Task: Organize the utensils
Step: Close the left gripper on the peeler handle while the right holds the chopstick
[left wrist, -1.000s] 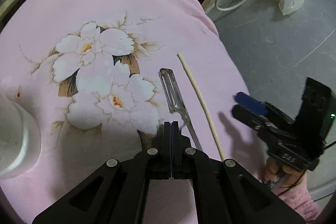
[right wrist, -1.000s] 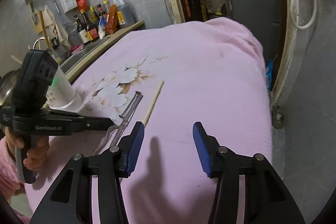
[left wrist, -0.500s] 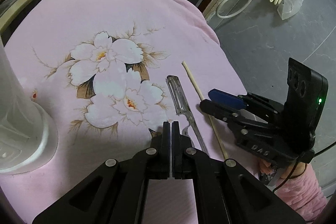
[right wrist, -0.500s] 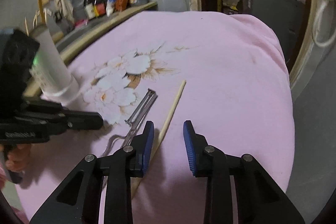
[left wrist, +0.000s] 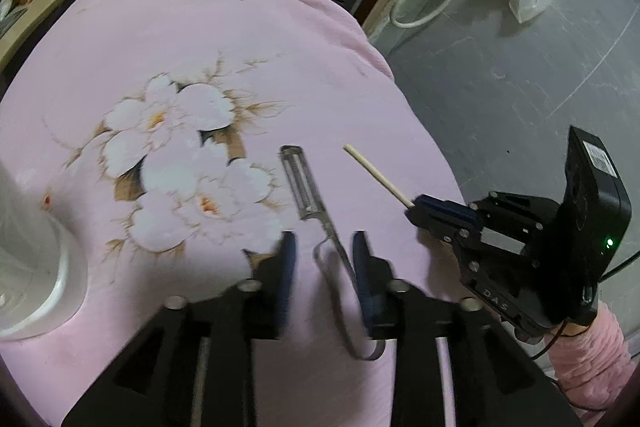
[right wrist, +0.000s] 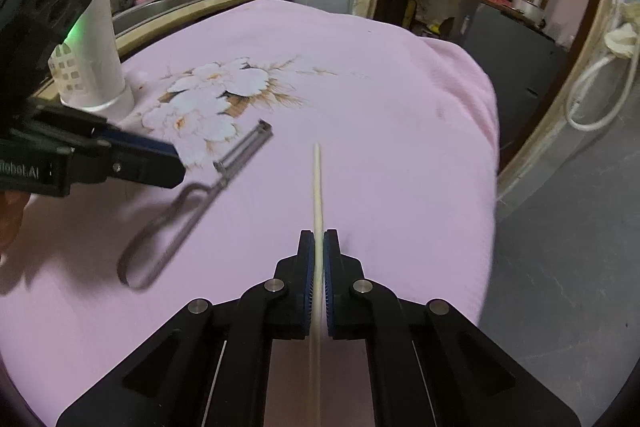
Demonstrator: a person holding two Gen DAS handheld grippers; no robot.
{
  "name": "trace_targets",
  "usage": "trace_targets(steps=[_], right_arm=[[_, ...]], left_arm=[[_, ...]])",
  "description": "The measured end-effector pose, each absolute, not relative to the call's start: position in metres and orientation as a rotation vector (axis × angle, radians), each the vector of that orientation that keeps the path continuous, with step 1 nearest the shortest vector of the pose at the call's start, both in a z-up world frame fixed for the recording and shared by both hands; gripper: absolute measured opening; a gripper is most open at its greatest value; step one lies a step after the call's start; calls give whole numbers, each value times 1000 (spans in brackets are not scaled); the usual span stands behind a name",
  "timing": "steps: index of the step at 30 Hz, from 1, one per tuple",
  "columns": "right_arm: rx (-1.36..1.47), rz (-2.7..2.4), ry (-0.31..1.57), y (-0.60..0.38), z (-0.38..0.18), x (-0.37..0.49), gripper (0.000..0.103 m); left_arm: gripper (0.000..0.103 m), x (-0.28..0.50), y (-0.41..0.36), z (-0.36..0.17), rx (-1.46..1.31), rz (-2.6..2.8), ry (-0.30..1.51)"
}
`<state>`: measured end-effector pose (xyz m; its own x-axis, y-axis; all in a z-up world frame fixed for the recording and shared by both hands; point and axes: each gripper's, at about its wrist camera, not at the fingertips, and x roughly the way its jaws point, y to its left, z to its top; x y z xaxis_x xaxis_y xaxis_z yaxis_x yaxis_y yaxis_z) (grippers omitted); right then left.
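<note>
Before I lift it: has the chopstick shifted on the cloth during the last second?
Yes. The chopstick swung its far tip rightward, away from the peeler, now clamped in the right gripper.

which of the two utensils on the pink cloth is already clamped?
The pale wooden chopstick, pinched in the right gripper. The metal peeler lies loose between the left gripper's open jaws.

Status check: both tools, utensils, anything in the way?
Right tool just closed, shut on chopstick. Left tool just opening, open astride peeler handle. Holder far left. Nothing in the way.
</note>
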<state>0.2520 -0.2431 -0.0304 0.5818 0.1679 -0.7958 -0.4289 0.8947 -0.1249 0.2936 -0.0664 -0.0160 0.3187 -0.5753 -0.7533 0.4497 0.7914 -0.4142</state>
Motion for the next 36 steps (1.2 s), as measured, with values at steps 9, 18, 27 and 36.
trace_targets(steps=[9, 18, 27, 36], right_arm=[[-204, 329, 882, -273, -29, 243, 1], [-169, 353, 912, -272, -30, 255, 4], [-129, 364, 1006, -274, -33, 271, 6], [-15, 353, 874, -274, -22, 247, 3]], left_arm=[[27, 313, -105, -31, 1, -627, 1123], [15, 318, -114, -35, 94, -571, 1128], [15, 295, -102, -35, 130, -565, 1108], [14, 258, -79, -27, 50, -562, 947]])
